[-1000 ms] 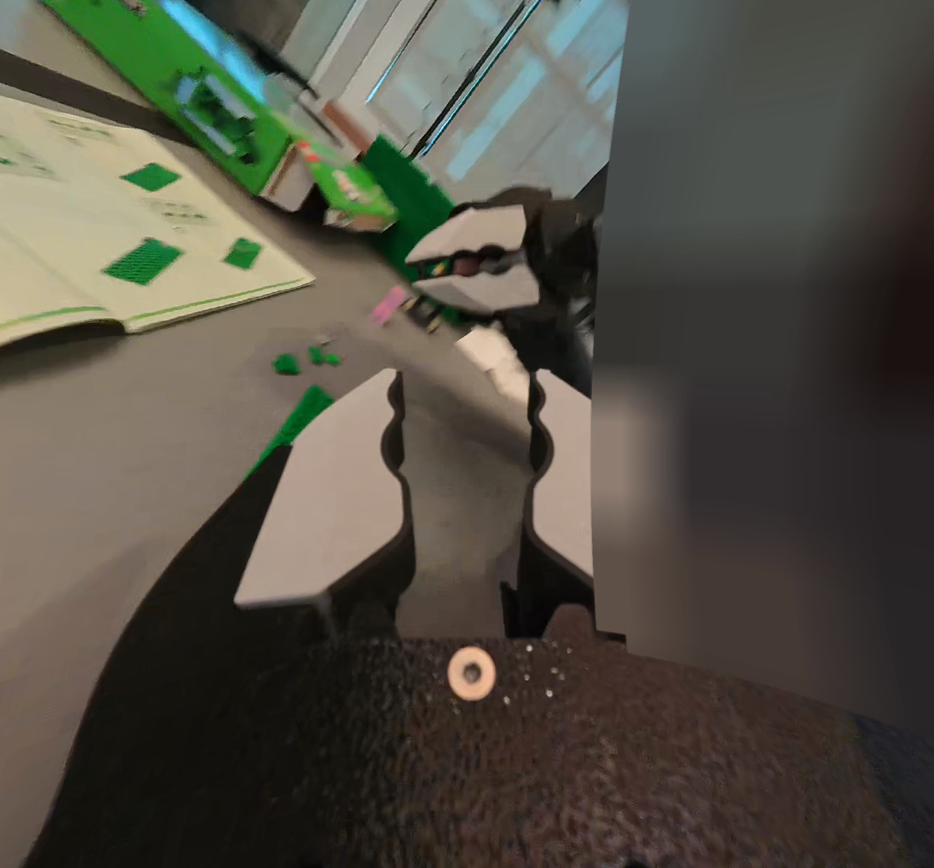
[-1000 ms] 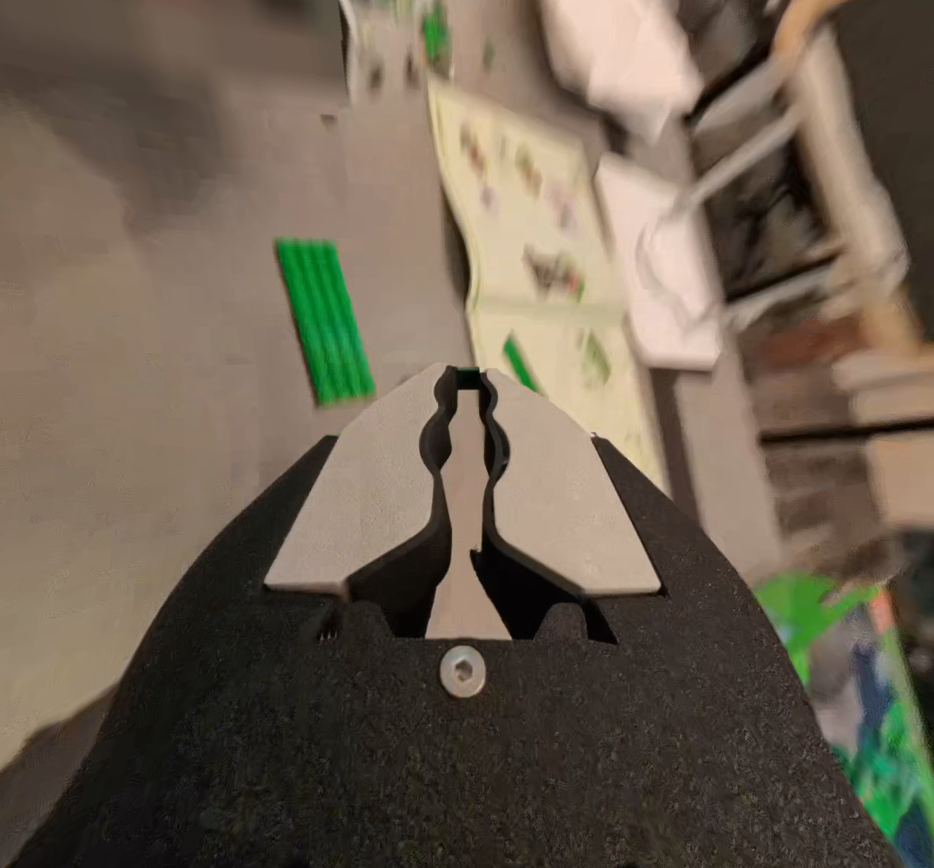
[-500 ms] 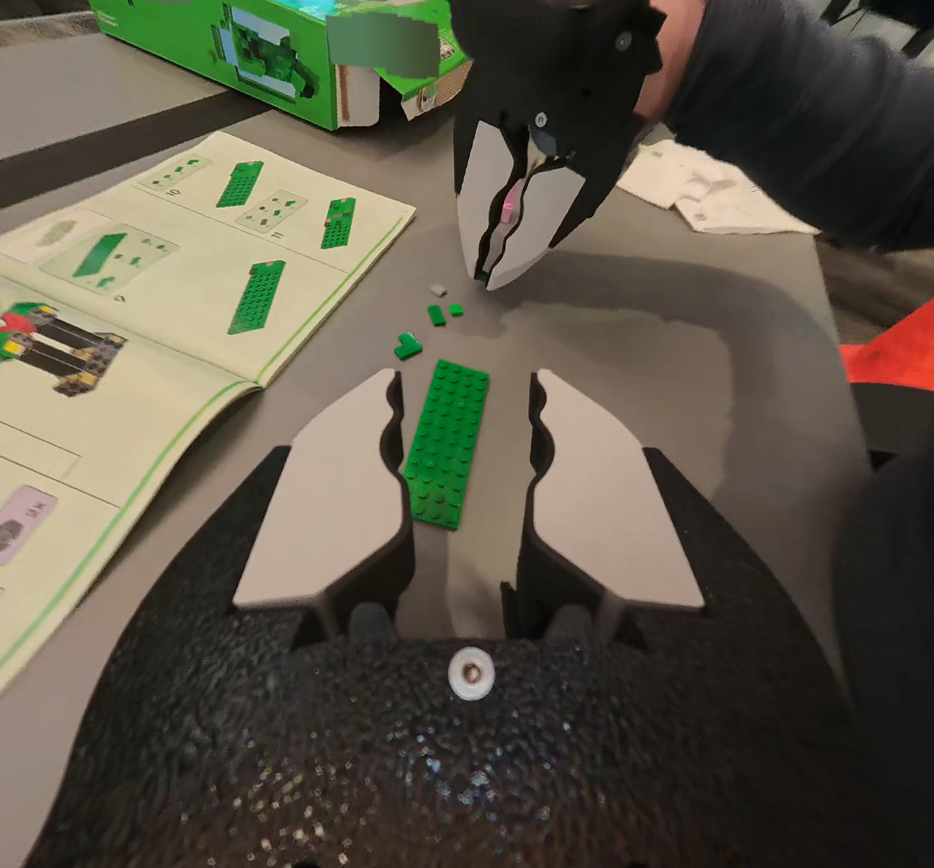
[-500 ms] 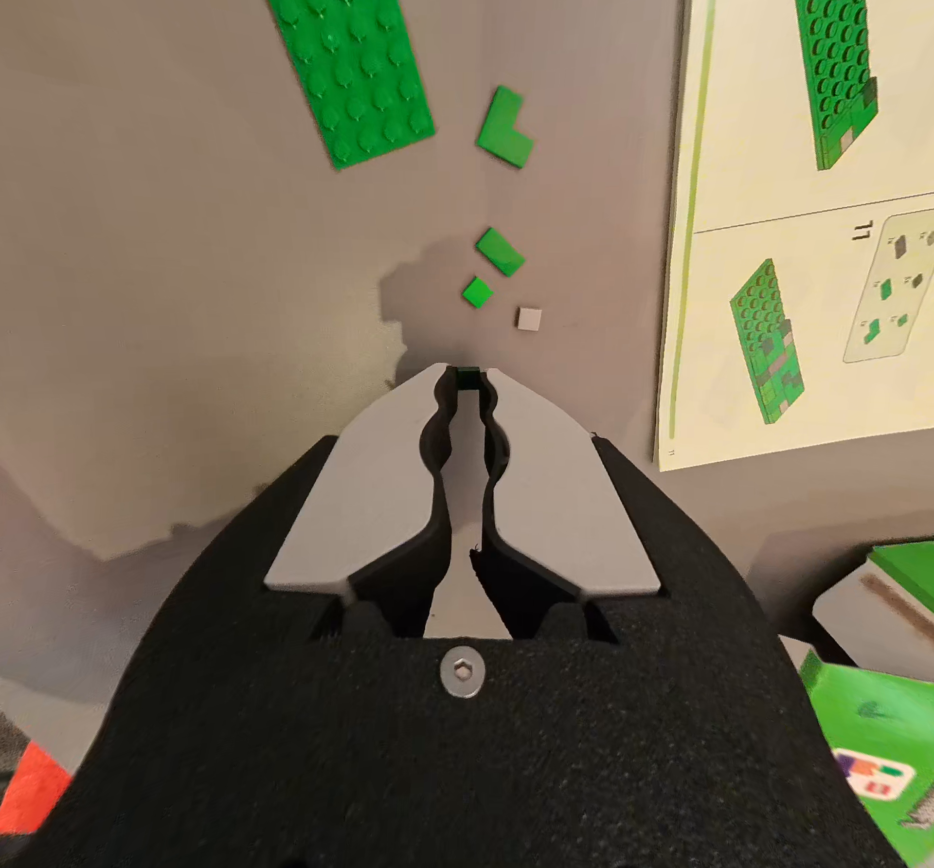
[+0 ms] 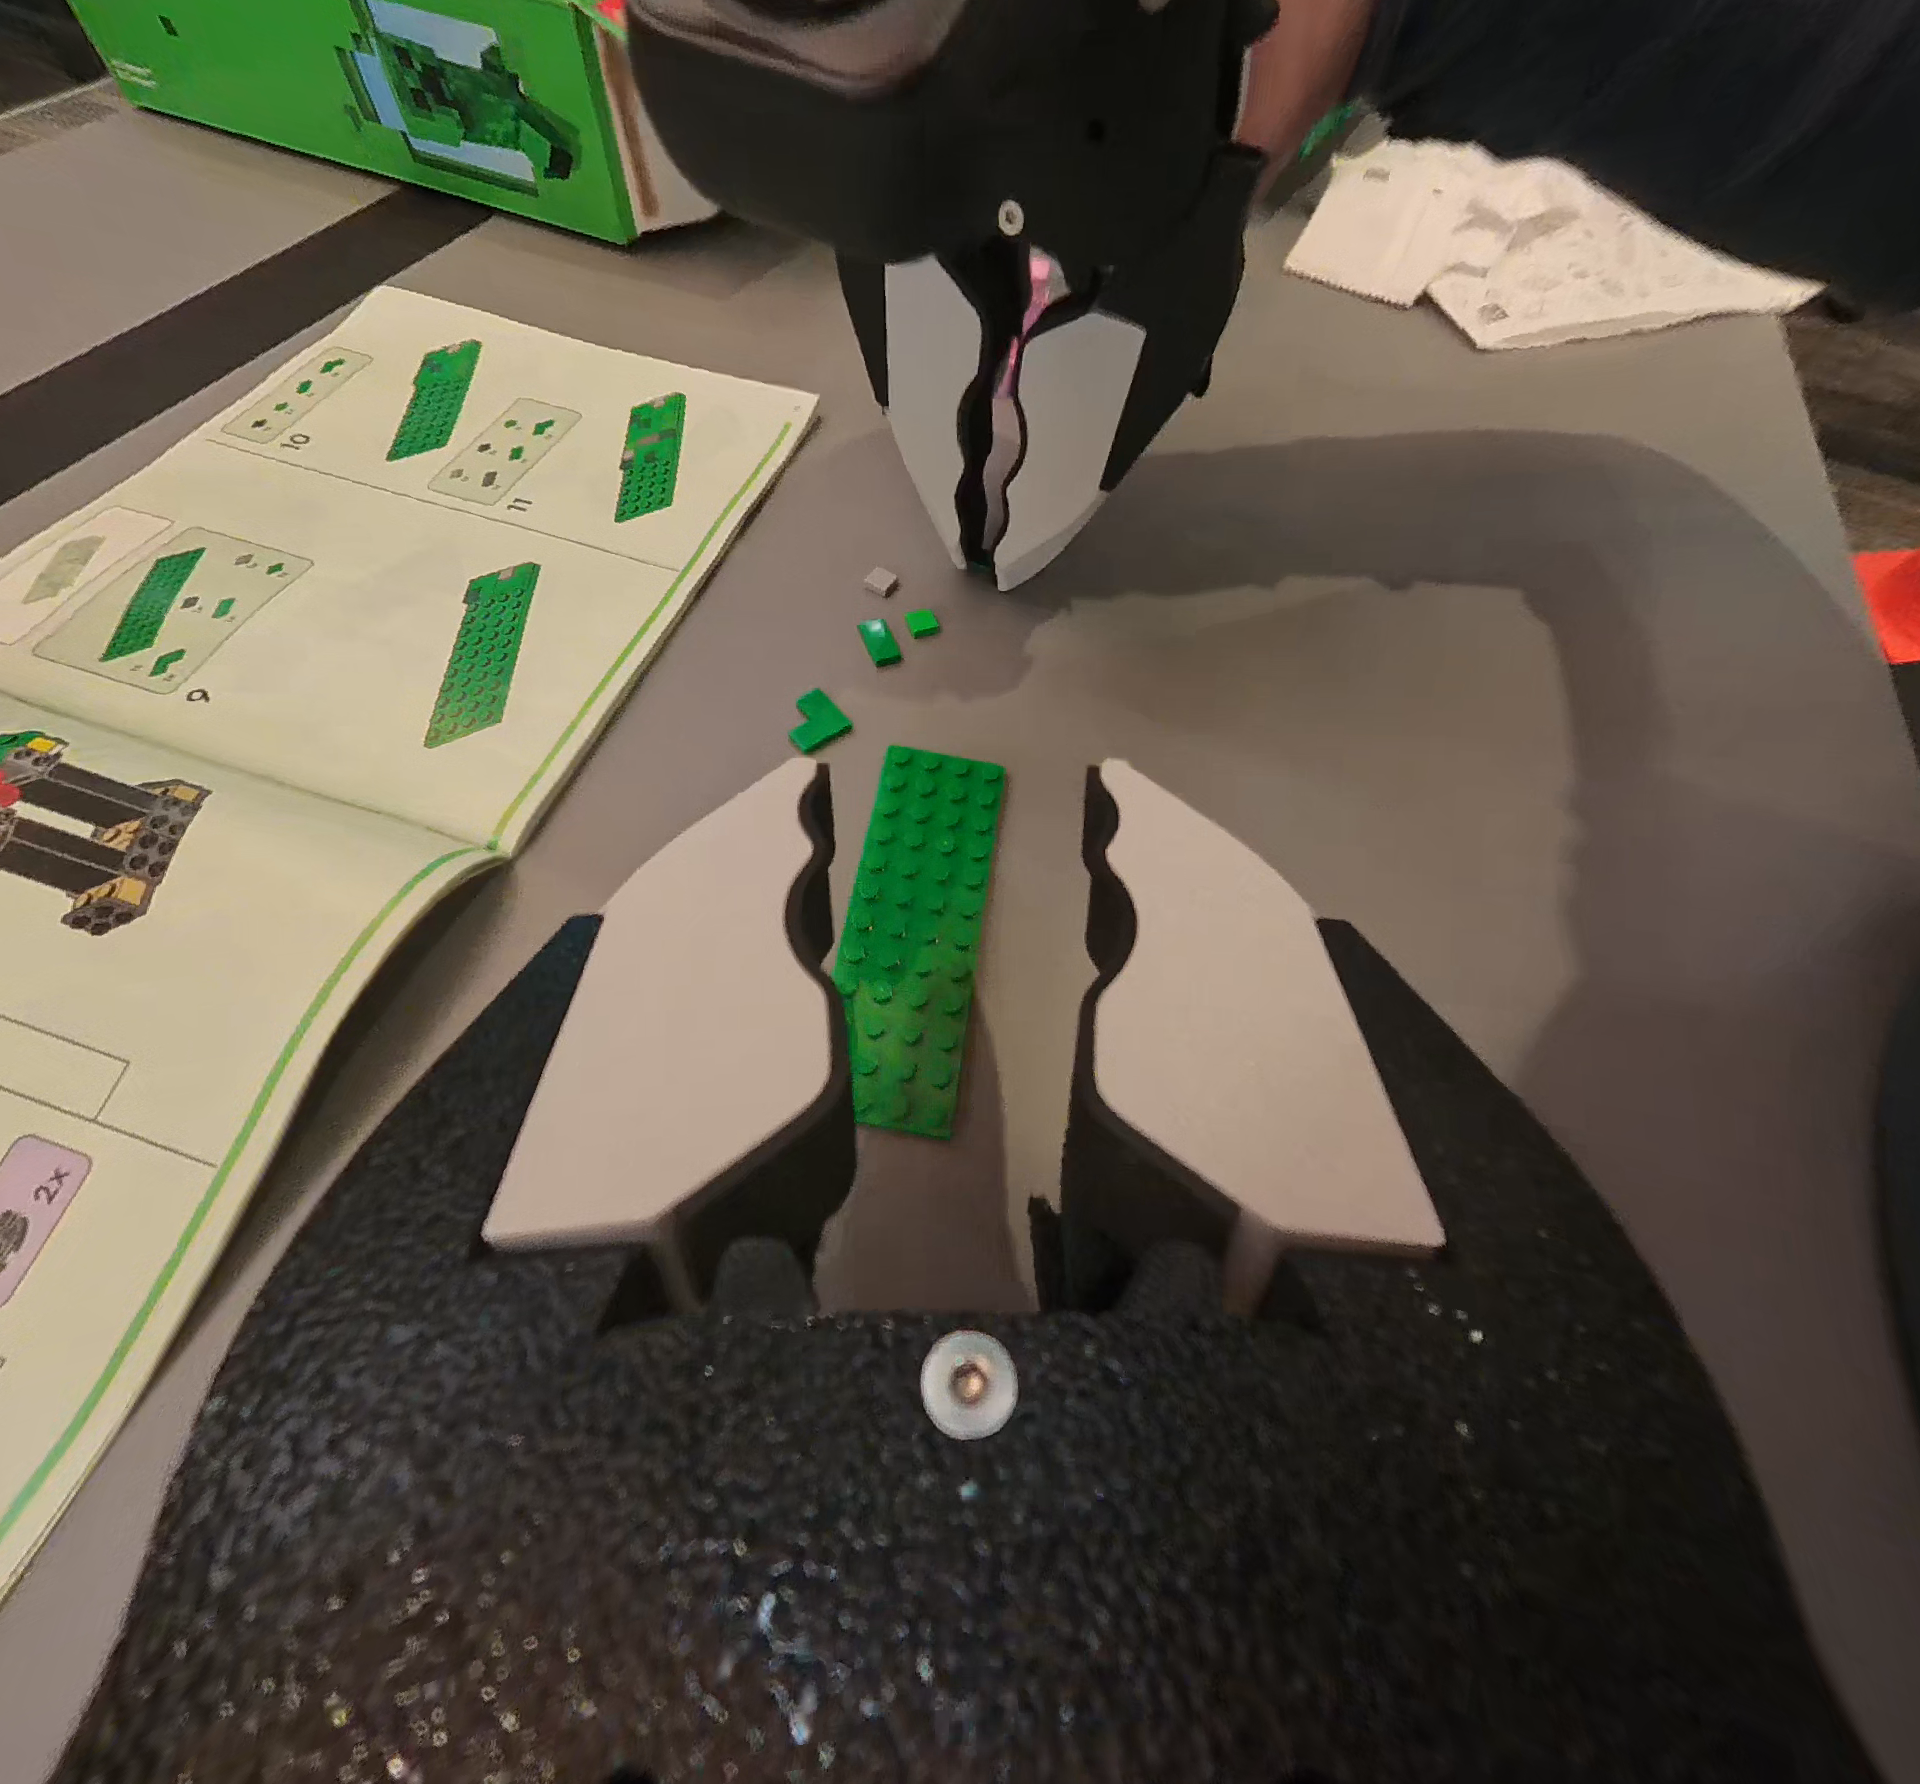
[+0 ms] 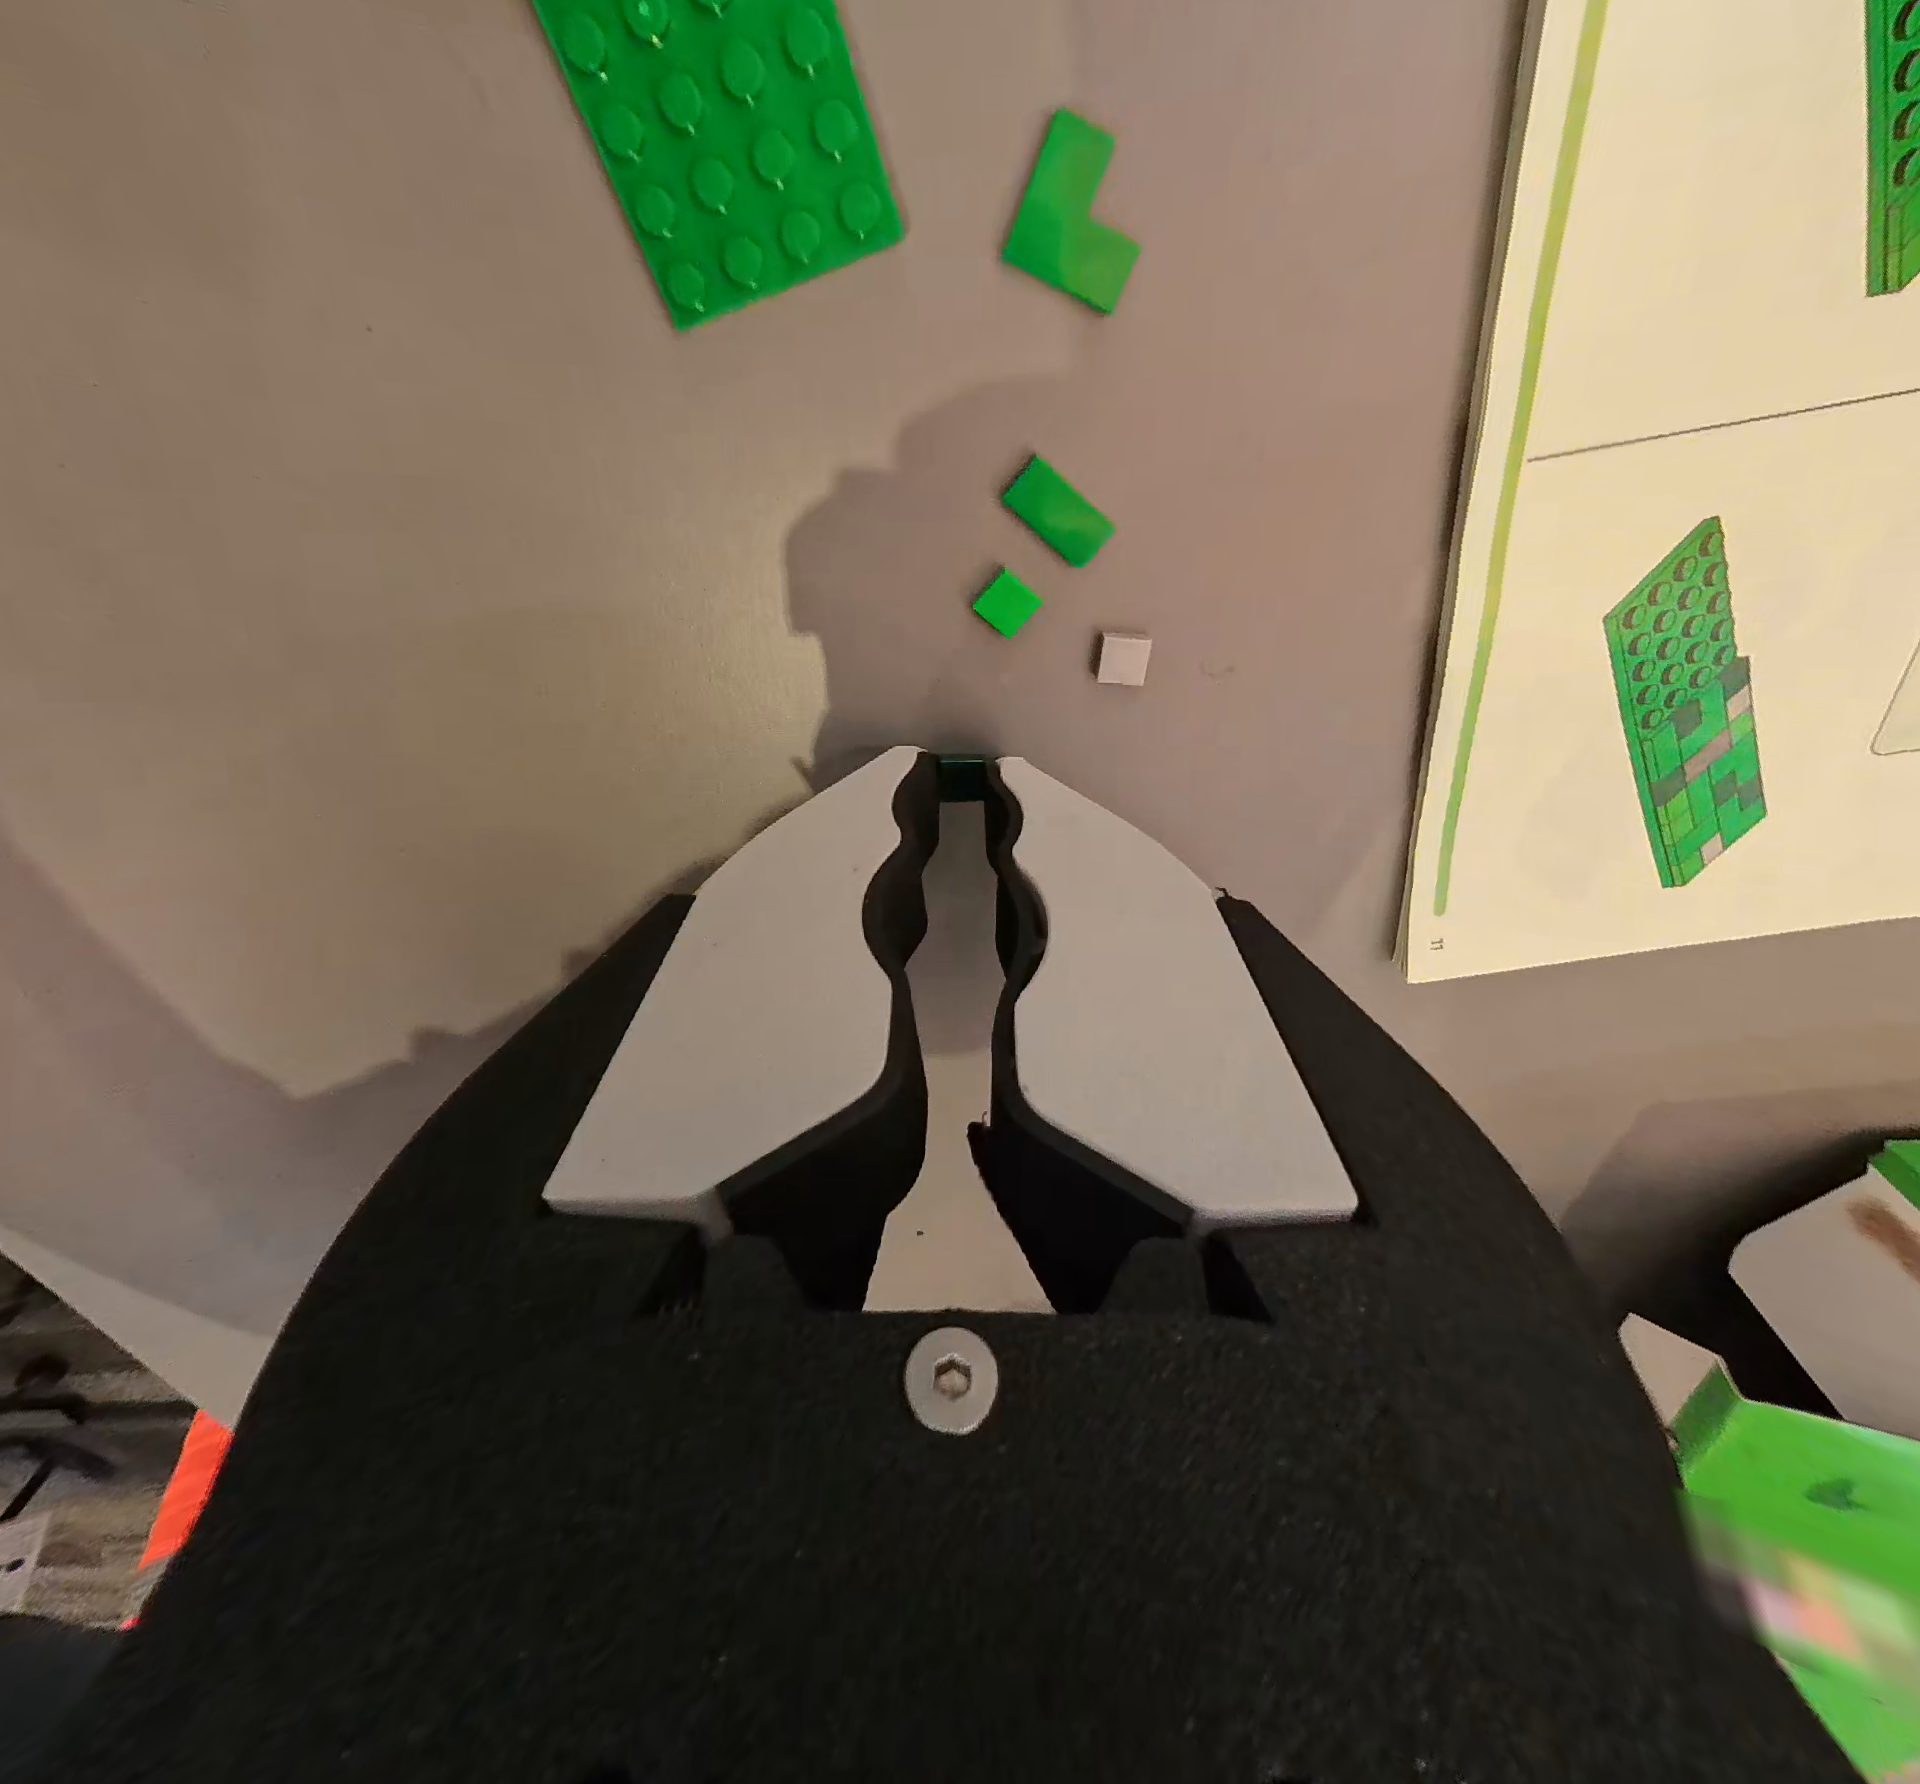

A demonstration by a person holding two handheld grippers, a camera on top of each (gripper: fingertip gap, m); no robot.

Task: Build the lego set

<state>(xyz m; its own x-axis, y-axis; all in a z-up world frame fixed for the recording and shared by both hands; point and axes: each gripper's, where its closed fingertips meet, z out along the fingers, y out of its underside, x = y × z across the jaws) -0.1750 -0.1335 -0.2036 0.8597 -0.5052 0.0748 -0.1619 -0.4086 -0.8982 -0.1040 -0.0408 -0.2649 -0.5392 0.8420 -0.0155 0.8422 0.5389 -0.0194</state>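
A long green studded plate [image 5: 920, 945] lies on the grey table between the open jaws of my left gripper [image 5: 956, 778]; it also shows in the right wrist view [image 6: 691, 72]. My right gripper [image 6: 961, 768] is shut on a small dark green tile [image 6: 959, 778], tips down close to the table; it also shows in the left wrist view [image 5: 982, 571]. Loose by it lie a green L-shaped tile [image 6: 1070, 212], a green rectangular tile [image 6: 1058, 510], a small green square tile [image 6: 1006, 603] and a small grey square tile [image 6: 1122, 658].
An open instruction booklet [image 5: 312, 654] lies left of the parts; its page [image 6: 1704, 384] is at the right in the right wrist view. A green set box [image 5: 343, 51] stands at the back left. White paper sheets [image 5: 1507, 248] lie at the back right. A person's dark sleeve [image 5: 1662, 41] holds the right gripper. The gap from one gripper's tips to the other's is roughly 15 cm. The long green studded plate [image 5: 920, 945] is closer to my left gripper, around 5 cm from its tips; the right tips are 12 cm off.
Both grippers have come down closer to the table. The left gripper now straddles the green plate more. The right gripper still holds the small tile, lower and nearer the loose tiles.
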